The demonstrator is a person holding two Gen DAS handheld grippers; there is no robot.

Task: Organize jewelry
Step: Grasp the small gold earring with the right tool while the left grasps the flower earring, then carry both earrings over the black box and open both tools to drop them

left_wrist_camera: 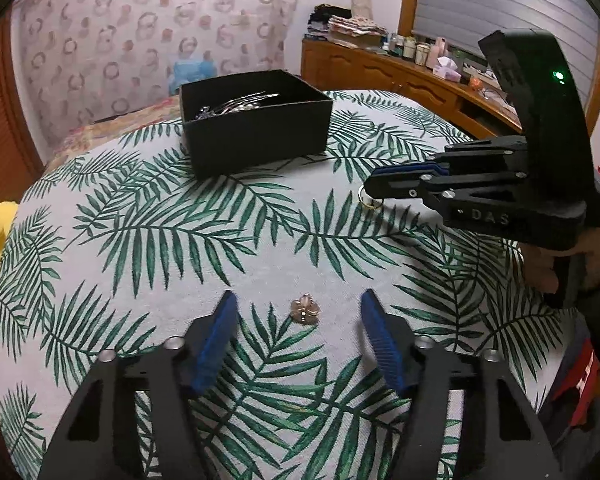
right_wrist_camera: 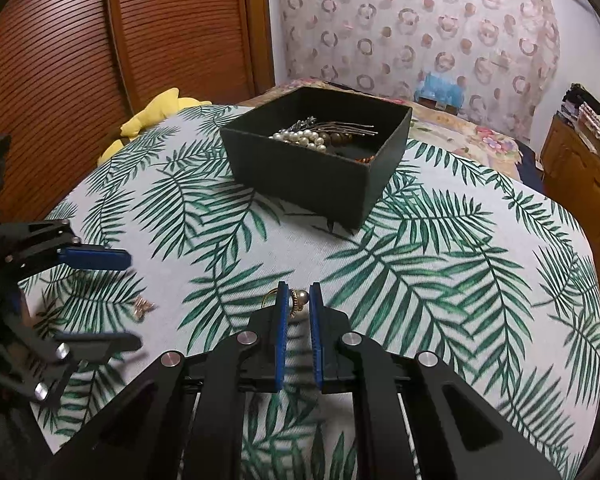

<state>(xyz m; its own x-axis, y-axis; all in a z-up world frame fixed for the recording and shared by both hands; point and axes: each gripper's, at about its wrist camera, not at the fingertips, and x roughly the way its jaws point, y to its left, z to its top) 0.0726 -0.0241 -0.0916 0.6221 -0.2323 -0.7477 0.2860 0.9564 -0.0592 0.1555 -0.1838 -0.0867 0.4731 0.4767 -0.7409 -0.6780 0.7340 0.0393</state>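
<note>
A black open box [left_wrist_camera: 256, 128] stands on the leaf-print cloth and holds pearls [right_wrist_camera: 304, 138], hairpins and other pieces; it also shows in the right wrist view [right_wrist_camera: 320, 172]. A small rose-gold brooch [left_wrist_camera: 305, 309] lies on the cloth between the open fingers of my left gripper [left_wrist_camera: 298, 300]; it also shows in the right wrist view [right_wrist_camera: 142, 307]. My right gripper [right_wrist_camera: 299, 292] is nearly shut around a gold ring with a pearl [right_wrist_camera: 296, 300] lying on the cloth. In the left wrist view the right gripper [left_wrist_camera: 366, 190] sits over the ring [left_wrist_camera: 368, 200].
The leaf-print cloth [left_wrist_camera: 180, 240] covers a round table. A yellow soft toy [right_wrist_camera: 156, 114] lies at the table's far left edge. A wooden dresser [left_wrist_camera: 400, 68] with clutter stands behind on the right. Wooden slatted doors [right_wrist_camera: 100, 40] are on the left.
</note>
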